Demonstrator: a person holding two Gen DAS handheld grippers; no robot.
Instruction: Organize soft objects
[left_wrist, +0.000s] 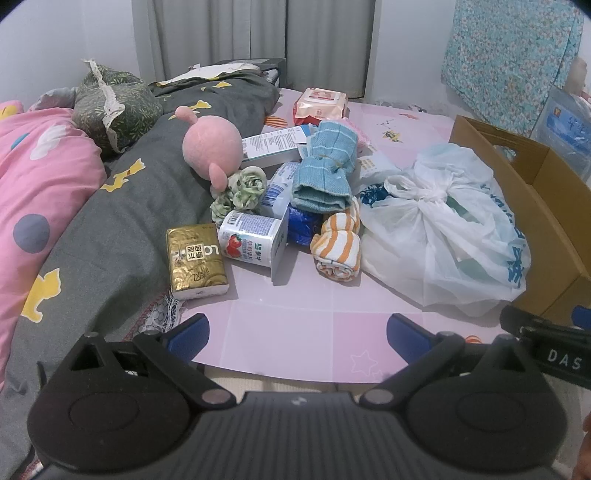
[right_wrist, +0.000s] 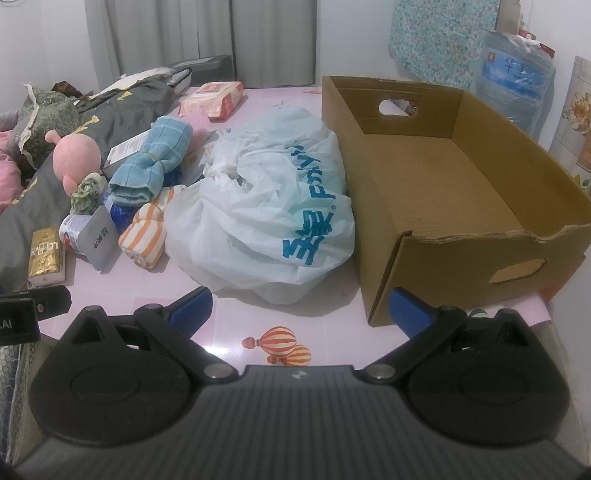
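While both grippers hang low over the near edge of the pink table (right_wrist: 258, 314), nothing sits between their fingers: the left gripper (left_wrist: 297, 334) and the right gripper (right_wrist: 301, 308) each have jaws spread wide. The soft things lie in a heap at mid-table: a pink plush (left_wrist: 212, 149) far left against the grey quilt (left_wrist: 122, 221), a blue towel (left_wrist: 325, 173), and a striped cloth (left_wrist: 338, 247) touching the white bag (right_wrist: 266, 206). The box (right_wrist: 461, 192) stands just right of the bag, nothing visible inside.
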